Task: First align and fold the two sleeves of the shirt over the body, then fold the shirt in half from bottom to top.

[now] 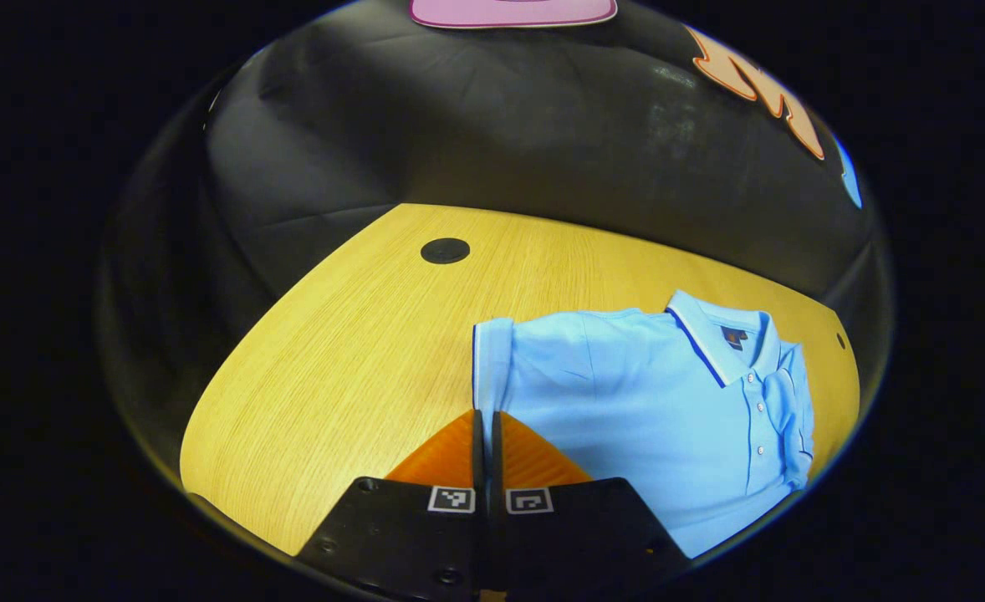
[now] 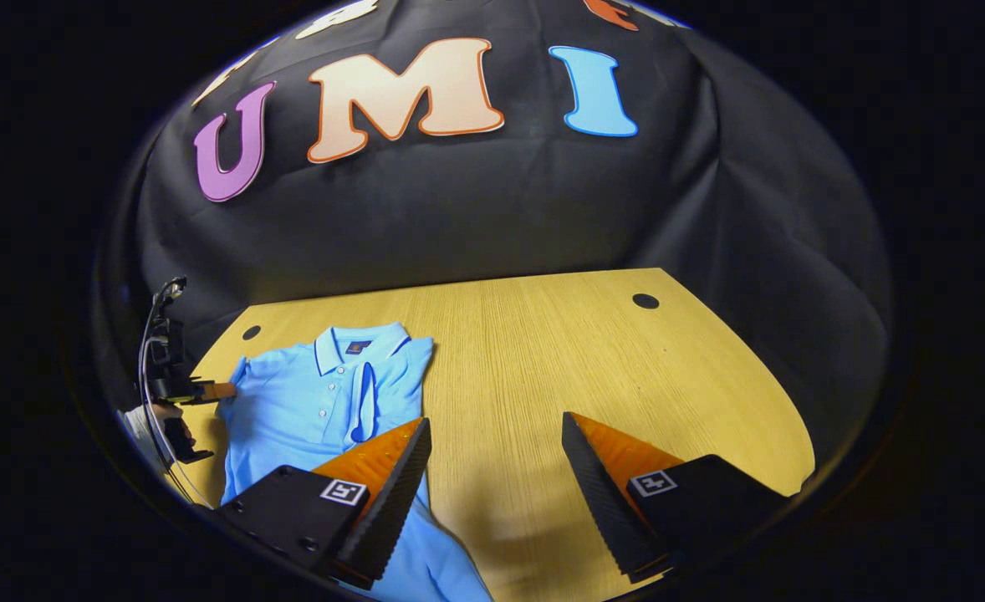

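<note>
A light-blue polo shirt (image 2: 317,401) lies collar-up on the wooden desk (image 2: 543,351), one sleeve (image 2: 369,393) already folded across its buttoned front. The left hand-held gripper (image 1: 486,422), jaws pressed together at the cuff of the outstretched sleeve (image 1: 492,359), appears to pinch that edge, probably ready to carry it over the body. The right hand-held gripper (image 2: 497,456) hangs wide apart, holding nothing, beside the shirt's folded side.

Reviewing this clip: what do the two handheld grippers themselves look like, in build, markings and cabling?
Both grippers have black bodies and wedge-shaped tapering fingers. Each finger mount carries a square black-and-white marker, seen on the left gripper and the right gripper. The right gripper's inner faces look ribbed. Thin cables trail from the left gripper's black rig.
</note>
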